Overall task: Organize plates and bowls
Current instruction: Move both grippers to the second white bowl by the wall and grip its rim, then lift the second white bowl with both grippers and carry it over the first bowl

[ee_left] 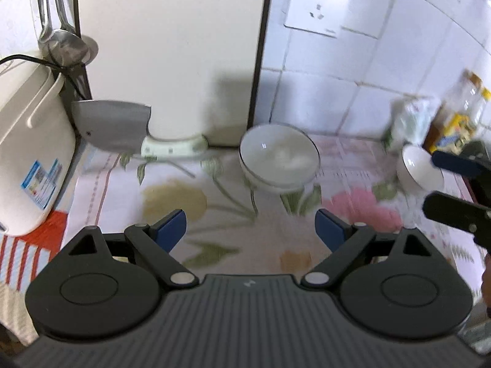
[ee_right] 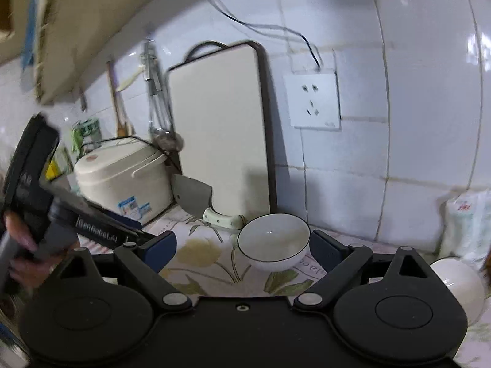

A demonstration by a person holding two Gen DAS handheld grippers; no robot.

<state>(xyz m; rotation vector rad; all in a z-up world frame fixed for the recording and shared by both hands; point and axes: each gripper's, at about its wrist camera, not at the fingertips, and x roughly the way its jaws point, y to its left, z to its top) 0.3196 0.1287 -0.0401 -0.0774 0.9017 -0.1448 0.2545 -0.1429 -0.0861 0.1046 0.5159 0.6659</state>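
A white bowl with a dark rim (ee_left: 279,158) stands on the floral cloth near the tiled wall; it also shows in the right wrist view (ee_right: 273,242). A second white bowl (ee_left: 419,168) stands to its right, seen in the right wrist view (ee_right: 460,285) at the right edge. My left gripper (ee_left: 251,230) is open and empty, short of the first bowl. My right gripper (ee_right: 243,250) is open, its blue pads to either side of the first bowl and a little nearer than it. The right gripper (ee_left: 454,184) shows at the right edge of the left wrist view.
A white cutting board (ee_left: 172,49) leans on the wall, with a cleaver (ee_left: 113,125) at its foot. A white rice cooker (ee_left: 30,153) stands at the left. Ladles (ee_left: 61,40) hang above it. A wall socket (ee_left: 319,3) and food packets (ee_left: 460,113) are to the right.
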